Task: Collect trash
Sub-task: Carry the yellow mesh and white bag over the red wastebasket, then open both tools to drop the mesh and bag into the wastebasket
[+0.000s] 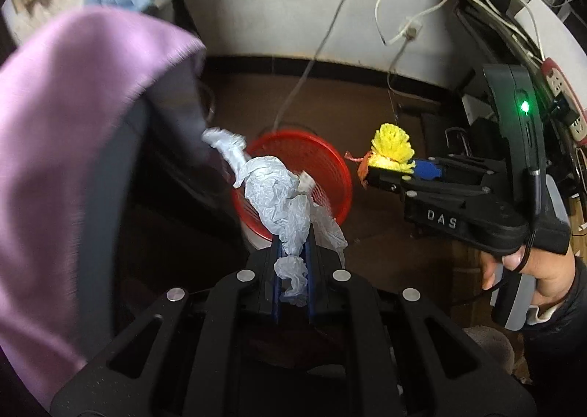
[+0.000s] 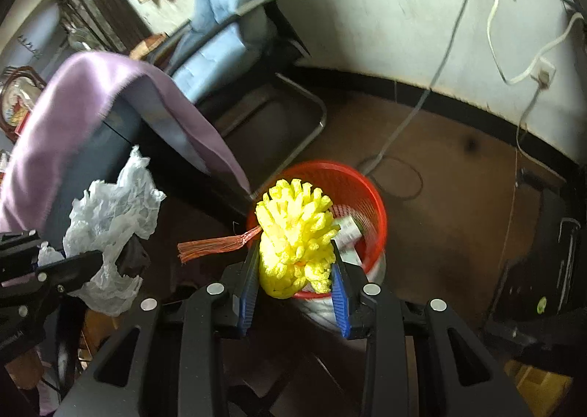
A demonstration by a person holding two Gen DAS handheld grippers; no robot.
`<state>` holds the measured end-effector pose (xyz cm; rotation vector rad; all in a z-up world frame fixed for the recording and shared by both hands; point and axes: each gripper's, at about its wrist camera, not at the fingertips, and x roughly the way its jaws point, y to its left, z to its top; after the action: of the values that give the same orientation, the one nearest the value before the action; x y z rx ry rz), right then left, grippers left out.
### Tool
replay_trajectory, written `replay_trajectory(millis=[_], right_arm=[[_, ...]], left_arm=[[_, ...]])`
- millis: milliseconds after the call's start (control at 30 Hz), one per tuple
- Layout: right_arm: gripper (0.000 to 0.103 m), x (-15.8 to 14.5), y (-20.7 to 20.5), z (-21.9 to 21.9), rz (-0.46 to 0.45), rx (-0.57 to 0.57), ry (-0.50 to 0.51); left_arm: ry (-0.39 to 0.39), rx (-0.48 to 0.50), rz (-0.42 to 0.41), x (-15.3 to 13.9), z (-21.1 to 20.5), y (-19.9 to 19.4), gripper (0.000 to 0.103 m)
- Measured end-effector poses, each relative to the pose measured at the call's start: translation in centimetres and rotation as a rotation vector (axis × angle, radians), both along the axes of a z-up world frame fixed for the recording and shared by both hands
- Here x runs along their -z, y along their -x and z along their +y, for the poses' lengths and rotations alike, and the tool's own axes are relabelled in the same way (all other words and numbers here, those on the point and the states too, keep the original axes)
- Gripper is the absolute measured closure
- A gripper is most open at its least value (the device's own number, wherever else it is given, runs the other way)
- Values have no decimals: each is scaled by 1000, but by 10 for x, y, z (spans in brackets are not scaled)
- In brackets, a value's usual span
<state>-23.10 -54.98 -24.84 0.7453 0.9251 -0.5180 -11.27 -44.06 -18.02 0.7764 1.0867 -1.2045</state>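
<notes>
Holding item one: crumpled white plastic bag (image 1: 282,204), clamped between the fingers of the left gripper (image 1: 292,252), hanging in the air over the near rim of the red basket (image 1: 330,156). Item two: yellow foam net (image 2: 295,233) with an orange mesh strip (image 2: 216,244) trailing from its left side, gripped by the right gripper (image 2: 295,270) above the same basket, toward its near left edge. Basket: red mesh, standing on the brown floor (image 2: 451,167), some packaging already inside. Nearby: purple cloth (image 2: 73,98) draped over a dark surface to the left; chair with a light blue cushion (image 2: 216,43) behind it; white cables (image 2: 495,13) on the wall.
</notes>
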Motion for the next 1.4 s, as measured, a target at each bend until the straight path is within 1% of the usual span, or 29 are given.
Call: replay_trajectory(millis=[100,233,300,367,467,567,633,767,800,833,867,900,933,1033,1100,1200,1300,1400], right_arm=[[69,29,2,-5,32,6,-50],[69,67,-4,-14,50,19,-132],[69,88,-11,-24,54,41,-185],[69,103,-17,-33,54,53,-214],[68,122,-31,-41,88,58,-214],[67,134,-40,-45,115,51,-229],[66,138,-40,-48,114,60,-244],[65,141,-45,-53,100,74,-287],[63,141,-46,-54,97,71,-292],[55,142,-49,-54,93,69,-301],[47,142,-48,-54,90,73,-308],[30,141,-48,-55,88,95,-313],[21,140,-46,-57,83,126,-313],[18,134,-36,-62,62,192,-327],[18,131,-33,-63,49,197,-341],[16,122,-27,-63,46,208,-326],[15,116,-18,-63,35,221,-335],[15,110,-10,-64,36,235,-329]], left_arm=[[-51,5,33,26,-15,-4,91],[-123,-20,115,63,-39,-13,91],[-144,-27,121,79,-51,-16,91],[-178,-39,118,97,-60,-20,91],[-224,-69,117,120,-67,-28,91],[-250,-91,127,132,-73,-32,90],[-259,-88,127,137,-77,-31,89],[-268,-85,135,145,-80,-28,88],[-266,-86,133,146,-81,-30,87],[-263,-86,129,147,-82,-29,84],[-266,-90,122,147,-83,-27,78],[-270,-97,112,149,-84,-27,57],[-268,-112,99,147,-84,-28,38],[-212,-130,70,133,-81,-31,20],[-203,-130,64,127,-82,-31,18],[-199,-123,90,120,-82,-31,17],[-197,-122,113,115,-79,-29,15],[-186,-114,102,108,-76,-25,15]])
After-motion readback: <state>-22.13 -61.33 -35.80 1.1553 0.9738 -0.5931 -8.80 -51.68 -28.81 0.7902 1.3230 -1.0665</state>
